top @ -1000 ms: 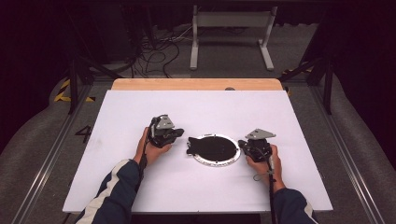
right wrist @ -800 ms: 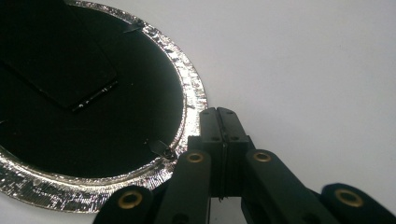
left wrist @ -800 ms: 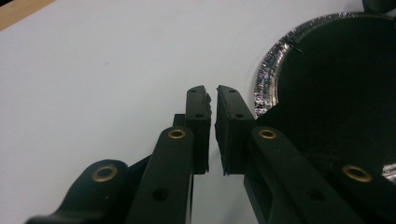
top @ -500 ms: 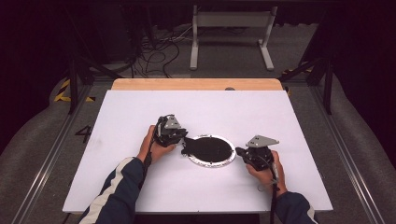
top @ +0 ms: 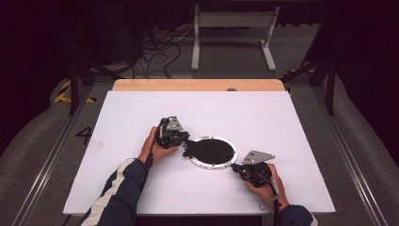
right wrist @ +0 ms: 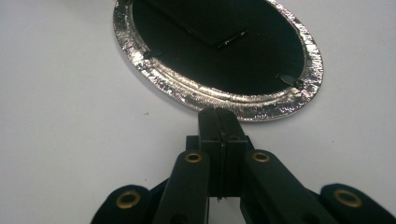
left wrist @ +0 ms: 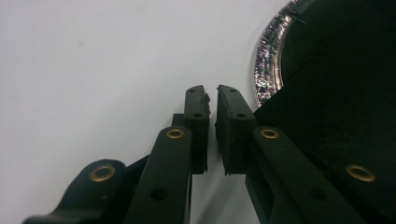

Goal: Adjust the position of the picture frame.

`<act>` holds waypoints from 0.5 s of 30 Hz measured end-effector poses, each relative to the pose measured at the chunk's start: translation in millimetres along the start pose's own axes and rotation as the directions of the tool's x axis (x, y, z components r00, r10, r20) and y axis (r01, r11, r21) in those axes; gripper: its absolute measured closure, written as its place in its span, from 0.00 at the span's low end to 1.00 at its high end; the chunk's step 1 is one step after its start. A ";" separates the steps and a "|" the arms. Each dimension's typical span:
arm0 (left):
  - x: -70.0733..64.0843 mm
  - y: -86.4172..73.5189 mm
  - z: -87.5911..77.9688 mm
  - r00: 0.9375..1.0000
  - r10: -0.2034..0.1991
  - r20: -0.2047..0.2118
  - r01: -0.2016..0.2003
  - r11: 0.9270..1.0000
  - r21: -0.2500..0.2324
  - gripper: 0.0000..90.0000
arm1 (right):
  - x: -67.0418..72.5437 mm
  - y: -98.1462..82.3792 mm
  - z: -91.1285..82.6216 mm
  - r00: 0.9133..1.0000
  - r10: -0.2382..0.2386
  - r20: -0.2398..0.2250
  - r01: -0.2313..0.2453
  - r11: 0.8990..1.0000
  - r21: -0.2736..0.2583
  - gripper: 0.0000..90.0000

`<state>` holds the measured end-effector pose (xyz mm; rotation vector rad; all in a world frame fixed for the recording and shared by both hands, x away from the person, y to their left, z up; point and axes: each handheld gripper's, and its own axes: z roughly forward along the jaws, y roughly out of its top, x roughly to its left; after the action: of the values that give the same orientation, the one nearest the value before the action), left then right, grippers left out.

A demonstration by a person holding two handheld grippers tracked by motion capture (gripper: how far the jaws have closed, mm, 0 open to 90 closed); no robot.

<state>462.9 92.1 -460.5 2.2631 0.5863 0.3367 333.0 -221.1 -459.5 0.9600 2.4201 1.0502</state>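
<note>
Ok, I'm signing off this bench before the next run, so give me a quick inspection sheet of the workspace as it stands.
Surface: white rectangular table board, wooden strip along the far edge.
Job's things: round silver-rimmed foil plate with a black cloth-like piece lying in it and spilling over its left rim.
Clutter: nothing seen.
Grippers: left gripper beside the plate's left rim, jaws a narrow slit apart, nothing between them; right gripper just off the near rim, shut, empty.
Cables: one trails from the right gripper; more on the floor behind.
Surroundings: dark floor, white metal frame behind the table.
</note>
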 end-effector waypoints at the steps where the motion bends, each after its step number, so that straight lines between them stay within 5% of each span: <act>1: -1.0 0.7 -0.3 1.000 0.014 -0.003 -0.014 1.000 0.001 0.91 | -0.3 0.4 0.5 1.000 -0.002 0.001 0.002 1.000 0.000 1.00; 15: -11.2 -2.5 -6.0 0.996 0.072 0.054 -0.073 0.997 0.029 0.99 | -1.0 1.8 2.3 0.999 -0.030 0.023 0.030 1.000 -0.001 1.00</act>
<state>450.0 91.6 -458.9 2.3193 0.4861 0.3047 335.8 -219.7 -459.6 0.9272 2.4079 1.0243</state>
